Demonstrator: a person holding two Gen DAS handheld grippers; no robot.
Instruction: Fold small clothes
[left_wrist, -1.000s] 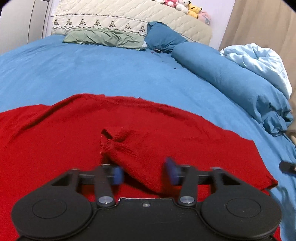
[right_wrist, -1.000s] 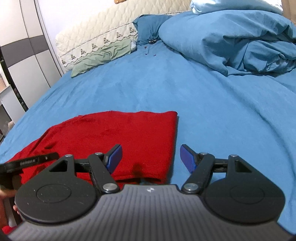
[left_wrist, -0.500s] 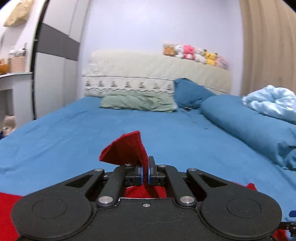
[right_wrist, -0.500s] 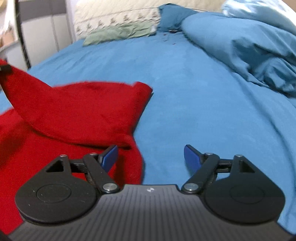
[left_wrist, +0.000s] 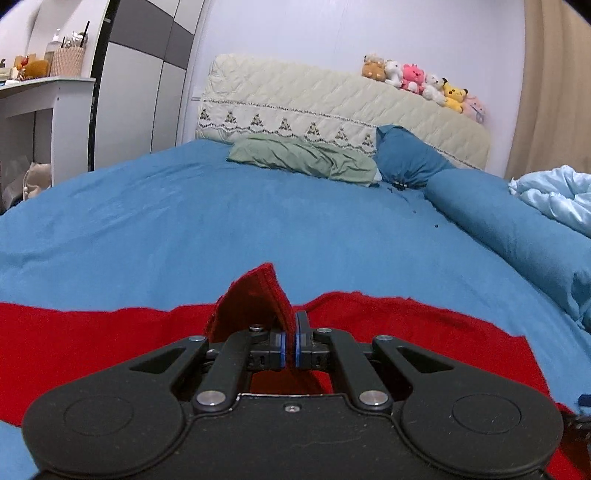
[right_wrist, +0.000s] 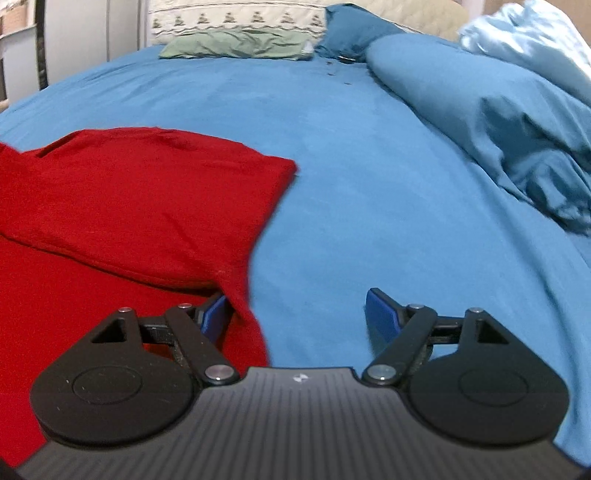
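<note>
Jaws first: my left gripper (left_wrist: 290, 345) is clamped tight on a pinch of the red knit garment (left_wrist: 406, 325), with a pointed flap of the knit poking up just past the blue pads. My right gripper (right_wrist: 295, 314) is spread wide with nothing pinched; its jaws opened a bit further over the last second. The left blue pad (right_wrist: 214, 314) sits right against the garment's edge, the other hangs over bare sheet. A folded red edge runs down between them, nearer the left pad.

Pose-wise, the left gripper is tipped only slightly down, so I get the whole room over it. The right one is angled more steeply at the bed.

The garment lies on the blue bedsheet (left_wrist: 221, 221). In the right wrist view a folded-over layer of it lies on top of the rest, corner pointing right.

Further back there's a rolled blue duvet (left_wrist: 517, 236) along the right with a pale blue quilt (left_wrist: 554, 195) behind it, then a green pillow (left_wrist: 303, 157) and a dark blue pillow (left_wrist: 406, 155) against the cream quilted headboard (left_wrist: 332, 99). A row of plush toys (left_wrist: 421, 83) sits on top.

Only marking I can spot is a small white logo (right_wrist: 298, 378) on the right gripper's body, too tiny to read.
</note>
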